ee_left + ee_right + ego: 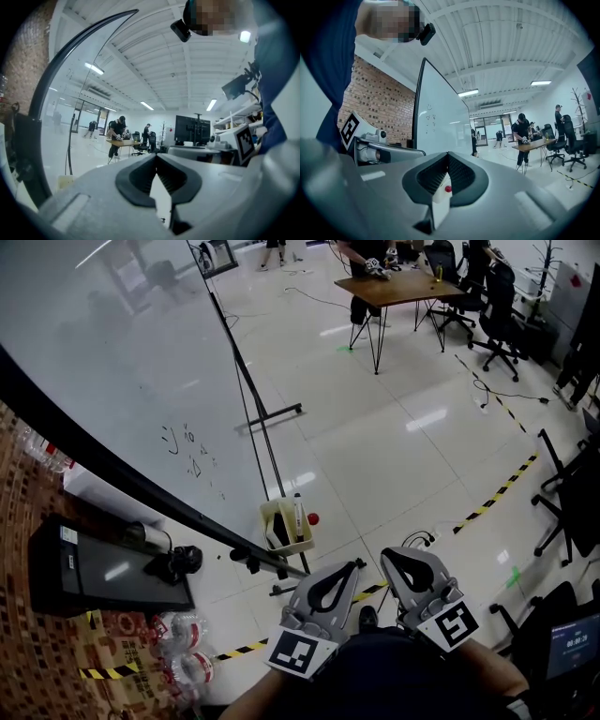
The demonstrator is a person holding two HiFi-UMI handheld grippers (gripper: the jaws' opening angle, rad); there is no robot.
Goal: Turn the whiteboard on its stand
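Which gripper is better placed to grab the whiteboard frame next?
Left, probably: the left gripper sits beside the near end of the whiteboard frame, while the right gripper is farther out over the floor. Both are shut and empty.

We count one whiteboard (112, 371) and one desk (401, 285). There are two hand-held grippers, the left hand-held gripper (356, 565) and the right hand-held gripper (388, 556). Each of them carries one marker cube (302, 652), so that makes two cubes. On the floor (394, 437) we see one cream bin (286, 526), one red ball (313, 518) and one black screen (103, 568). We count at least four chairs (495, 320); some are cut off by the edge. There are several bottles (183, 657), but we cannot count them exactly. In the right gripper view we count four persons (521, 133) and two ceiling lamps (468, 92).
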